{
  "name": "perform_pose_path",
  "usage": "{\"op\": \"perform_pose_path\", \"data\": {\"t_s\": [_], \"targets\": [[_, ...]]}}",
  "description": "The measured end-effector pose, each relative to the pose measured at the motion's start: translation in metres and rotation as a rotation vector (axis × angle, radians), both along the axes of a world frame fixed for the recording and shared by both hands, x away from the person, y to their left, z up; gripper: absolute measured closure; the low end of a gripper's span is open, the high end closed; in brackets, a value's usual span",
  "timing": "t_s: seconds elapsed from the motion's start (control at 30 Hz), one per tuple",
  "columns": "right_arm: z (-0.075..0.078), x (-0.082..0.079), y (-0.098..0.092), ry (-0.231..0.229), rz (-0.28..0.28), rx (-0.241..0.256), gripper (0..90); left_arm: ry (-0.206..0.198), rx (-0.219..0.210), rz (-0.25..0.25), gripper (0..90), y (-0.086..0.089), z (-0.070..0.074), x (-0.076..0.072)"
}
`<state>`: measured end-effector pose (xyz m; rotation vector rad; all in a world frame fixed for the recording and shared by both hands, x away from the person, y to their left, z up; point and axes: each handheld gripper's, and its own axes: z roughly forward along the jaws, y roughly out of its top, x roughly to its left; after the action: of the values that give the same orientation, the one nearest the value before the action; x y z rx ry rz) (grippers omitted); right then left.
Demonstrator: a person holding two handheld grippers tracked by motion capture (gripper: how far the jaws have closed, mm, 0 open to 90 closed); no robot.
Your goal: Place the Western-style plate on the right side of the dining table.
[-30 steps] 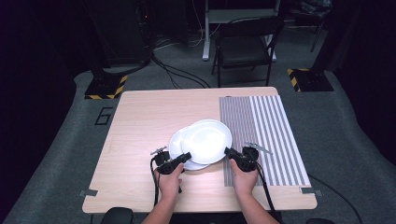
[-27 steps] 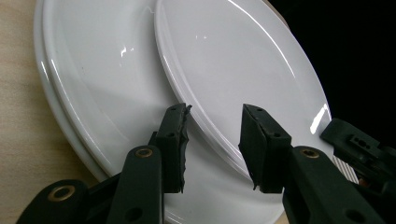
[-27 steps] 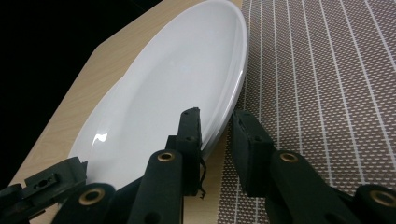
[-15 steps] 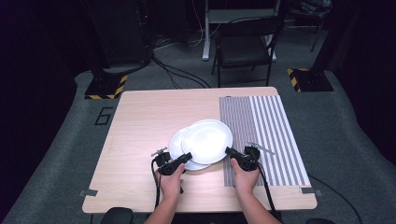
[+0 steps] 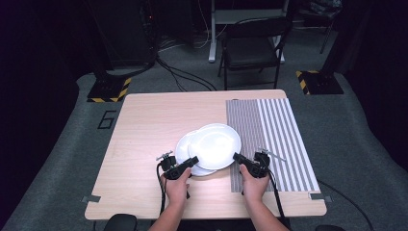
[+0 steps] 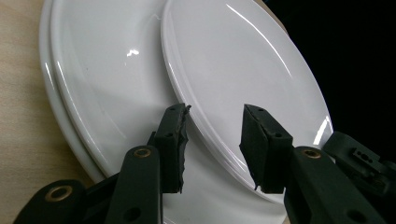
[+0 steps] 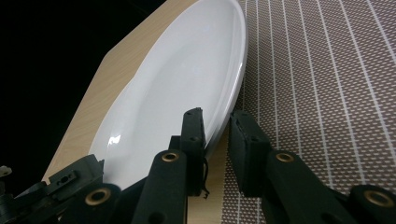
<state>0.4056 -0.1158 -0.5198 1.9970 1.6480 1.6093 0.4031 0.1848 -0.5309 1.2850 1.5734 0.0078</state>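
A: Nearest the desk's (image 5: 144, 144) front edge, what do the person's hands hold?

B: Each holds a hand-held gripper. The left hand-held gripper (image 5: 188, 163) sits at the near-left rim of the stacked white plates. In the left gripper view its jaws stand apart, released, with the near edge of the upper plate (image 6: 243, 79) rising between them; neither pad (image 6: 172, 140) presses the china.

A: And the right one?

B: The right hand-held gripper (image 5: 239, 159) reaches in from the near right. In the right gripper view its jaws (image 7: 215, 149) straddle the rim of the upper plate (image 7: 187, 79), one pad over the face and one under the edge, with a narrow gap visible. Whether they truly pinch the rim cannot be told.

A: Where do the plates lie?

B: Near the middle of the desk, slightly toward the front. The lower plate (image 5: 185, 149) rests flat on the wood; the upper plate (image 5: 215, 145) lies on it, shifted right, with its right edge just beside the striped placemat (image 5: 274, 139).

A: What is farther off?

B: The placemat covers the desk's right part. Beyond the desk stands a dark folding chair (image 5: 252, 48), with cables (image 5: 183, 79) on the grey floor and yellow-black striped bases (image 5: 108, 89) at either side.
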Motion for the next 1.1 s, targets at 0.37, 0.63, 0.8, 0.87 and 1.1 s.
{"op": "perform_pose_path", "data": {"t_s": [0.37, 0.63, 0.8, 0.87, 1.1], "targets": [[0.0, -0.002, -0.004, -0.019, -0.007, -0.016, 75.7, -0.006, 0.003, -0.003, 61.6, -0.002, -0.001, 0.0], [-0.003, -0.002, -0.007, -0.002, -0.023, 0.02, 75.4, -0.007, 0.002, -0.009, 60.5, -0.002, -0.001, 0.001], [-0.004, -0.002, -0.006, 0.002, -0.025, 0.024, 75.2, 0.002, -0.02, -0.024, 62.7, -0.005, -0.002, 0.002], [-0.005, -0.001, -0.006, 0.013, -0.031, 0.032, 75.1, 0.002, -0.036, -0.023, 63.0, -0.006, -0.002, 0.002], [-0.008, -0.001, -0.008, 0.028, -0.034, 0.06, 75.1, 0.01, -0.072, -0.017, 65.7, -0.014, -0.001, 0.001]]}}
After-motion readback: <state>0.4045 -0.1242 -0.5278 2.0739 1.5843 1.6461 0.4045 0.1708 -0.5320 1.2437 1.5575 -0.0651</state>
